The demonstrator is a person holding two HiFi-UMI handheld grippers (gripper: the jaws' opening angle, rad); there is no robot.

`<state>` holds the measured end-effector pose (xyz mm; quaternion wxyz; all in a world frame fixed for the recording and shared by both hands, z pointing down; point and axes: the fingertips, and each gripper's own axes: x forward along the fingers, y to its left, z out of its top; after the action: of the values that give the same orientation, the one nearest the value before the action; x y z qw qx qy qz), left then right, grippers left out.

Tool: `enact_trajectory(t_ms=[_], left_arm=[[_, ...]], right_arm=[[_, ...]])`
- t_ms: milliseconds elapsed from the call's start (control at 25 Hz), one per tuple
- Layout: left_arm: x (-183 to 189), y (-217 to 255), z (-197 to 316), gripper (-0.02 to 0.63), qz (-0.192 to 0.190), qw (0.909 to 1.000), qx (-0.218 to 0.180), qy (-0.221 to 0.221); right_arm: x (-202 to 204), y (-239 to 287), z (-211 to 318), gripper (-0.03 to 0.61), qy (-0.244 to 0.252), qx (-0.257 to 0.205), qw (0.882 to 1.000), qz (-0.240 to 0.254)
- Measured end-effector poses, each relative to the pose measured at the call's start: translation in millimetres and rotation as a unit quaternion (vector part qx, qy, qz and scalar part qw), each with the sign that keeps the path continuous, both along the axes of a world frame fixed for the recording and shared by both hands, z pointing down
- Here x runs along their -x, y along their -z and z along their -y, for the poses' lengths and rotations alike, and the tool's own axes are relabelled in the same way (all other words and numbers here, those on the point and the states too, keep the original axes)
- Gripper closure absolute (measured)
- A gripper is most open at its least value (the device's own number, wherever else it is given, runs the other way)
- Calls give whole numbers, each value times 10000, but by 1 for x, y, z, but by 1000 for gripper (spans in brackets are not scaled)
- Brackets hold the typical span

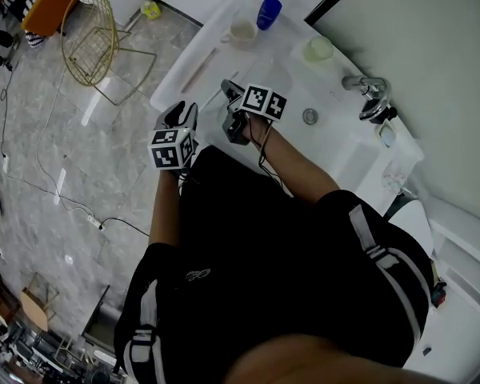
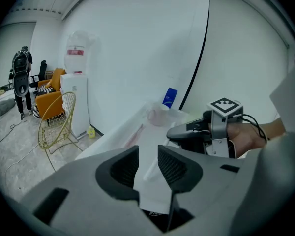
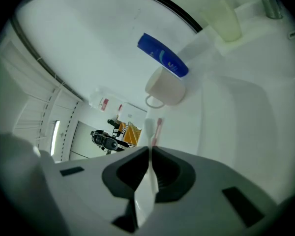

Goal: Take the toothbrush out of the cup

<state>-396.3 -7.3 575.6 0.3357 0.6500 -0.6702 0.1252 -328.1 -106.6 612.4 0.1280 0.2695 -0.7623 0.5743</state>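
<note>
While the right gripper [image 1: 230, 90] pinches the toothbrush [image 3: 148, 173] by its white handle, jaws almost closed on it, the brush head points along the counter [image 1: 174, 86] toward the cup [image 1: 242, 32] and stops short of it. The brush is wholly outside the cup. The cup stands well apart at the counter's far end, beside a blue cup [image 1: 268, 12], and no brush shows in it.

Left gripper [image 1: 178, 118]: jaws well apart with nothing between them, held at the counter's near edge, just left of the right gripper.

A thin pinkish stick [image 1: 200, 68] lies on the counter between the grippers and the cup; what it is cannot be told.

Judged stage: the removal itself looks done. What may be left is to lay the brush down and loosen the grip.
</note>
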Motion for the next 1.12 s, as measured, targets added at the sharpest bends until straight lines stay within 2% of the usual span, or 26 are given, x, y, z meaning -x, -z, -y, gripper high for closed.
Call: enact_trajectory(t_ms=[160, 520, 720, 880, 1120], left_arm=[[0, -3, 3, 485, -46, 10000, 46, -18], [13, -6, -1, 485, -29, 9999, 137, 44], [19, -6, 2, 485, -56, 9999, 133, 29], [18, -6, 6, 485, -75, 9999, 108, -70], [13, -8, 19, 485, -221, 9994, 75, -254]], right_arm=[[0, -24, 4, 551, -334, 434, 9984, -156], [11, -41, 13, 549, -388, 436, 9974, -415], [25, -42, 16, 548, -221, 263, 9986, -413], [33, -38, 13, 492, 66, -8, 9993, -374], [22, -31, 11, 480, 99, -286, 9985, -463]])
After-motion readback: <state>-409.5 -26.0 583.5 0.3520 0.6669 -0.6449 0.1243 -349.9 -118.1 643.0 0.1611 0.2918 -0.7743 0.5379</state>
